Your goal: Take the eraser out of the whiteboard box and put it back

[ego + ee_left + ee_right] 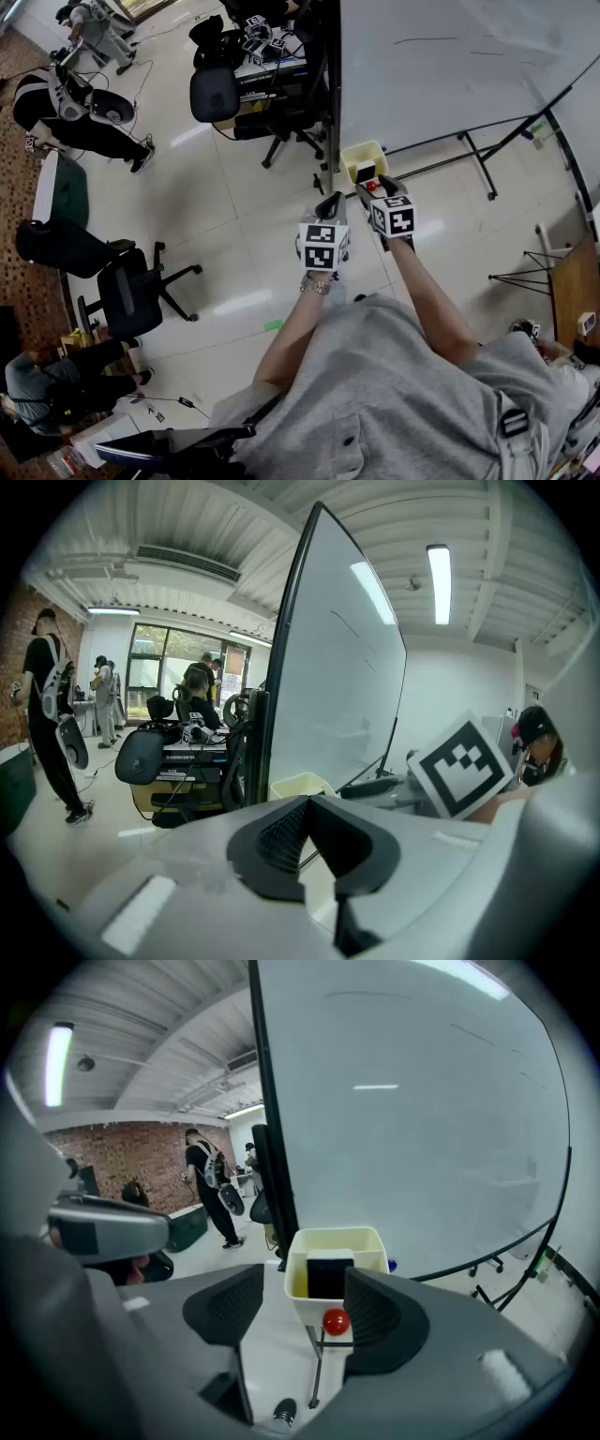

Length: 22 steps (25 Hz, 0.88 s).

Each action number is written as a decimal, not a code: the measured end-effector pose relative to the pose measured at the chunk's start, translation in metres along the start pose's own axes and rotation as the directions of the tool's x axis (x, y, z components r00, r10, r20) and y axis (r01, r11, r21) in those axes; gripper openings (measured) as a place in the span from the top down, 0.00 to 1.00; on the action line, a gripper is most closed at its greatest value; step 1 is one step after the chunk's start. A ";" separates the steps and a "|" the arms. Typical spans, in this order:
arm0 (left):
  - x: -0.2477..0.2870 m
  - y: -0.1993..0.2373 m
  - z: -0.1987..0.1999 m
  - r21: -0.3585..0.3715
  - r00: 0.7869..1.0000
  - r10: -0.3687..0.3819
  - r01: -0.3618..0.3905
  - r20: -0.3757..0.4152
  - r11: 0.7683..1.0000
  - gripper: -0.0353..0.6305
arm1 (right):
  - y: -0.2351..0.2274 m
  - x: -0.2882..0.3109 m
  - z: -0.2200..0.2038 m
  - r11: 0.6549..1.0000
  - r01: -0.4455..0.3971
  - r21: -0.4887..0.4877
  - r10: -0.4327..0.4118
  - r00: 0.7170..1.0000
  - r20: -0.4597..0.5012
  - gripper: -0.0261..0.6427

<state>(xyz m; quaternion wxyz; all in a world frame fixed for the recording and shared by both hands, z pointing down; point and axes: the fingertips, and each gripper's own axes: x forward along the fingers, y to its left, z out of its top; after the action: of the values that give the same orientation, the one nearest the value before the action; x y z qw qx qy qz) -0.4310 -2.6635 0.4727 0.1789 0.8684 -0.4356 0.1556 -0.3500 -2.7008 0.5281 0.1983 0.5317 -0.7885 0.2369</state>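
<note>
In the box [311,1314] at the whiteboard's [422,1129] edge stands the eraser [328,1275] — untouched. Near it hovers the right gripper [302,1302], jaws well apart, empty; the left gripper [309,804] — jaws together — holds nothing.

We wear a grey short-sleeved shirt [394,394]; behind the jaws, our left gripper [330,201] and right gripper [380,185] bear black-and-white marker cubes [323,246].
</note>
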 end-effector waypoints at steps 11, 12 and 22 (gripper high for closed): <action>0.054 0.041 0.018 -0.055 0.998 -0.051 0.049 -0.040 0.997 0.94 | -0.038 0.070 -0.008 0.995 0.023 0.092 -0.003 0.979 -0.203 0.38; 0.059 0.042 0.022 -0.054 0.998 -0.053 0.051 -0.035 0.997 0.94 | -0.041 0.069 -0.006 0.994 0.018 0.104 0.004 0.978 -0.211 0.38; 0.081 0.046 0.045 -0.067 0.999 -0.040 0.040 0.002 0.997 0.94 | -0.038 0.085 -0.007 1.000 -0.012 0.025 0.018 0.968 -0.251 0.53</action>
<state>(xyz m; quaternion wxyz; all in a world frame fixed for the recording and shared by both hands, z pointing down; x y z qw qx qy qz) -0.4171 -2.7661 0.4753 0.2108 0.8704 -0.4233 0.1372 -0.3444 -2.7724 0.5880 0.2886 0.4938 -0.7582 0.3130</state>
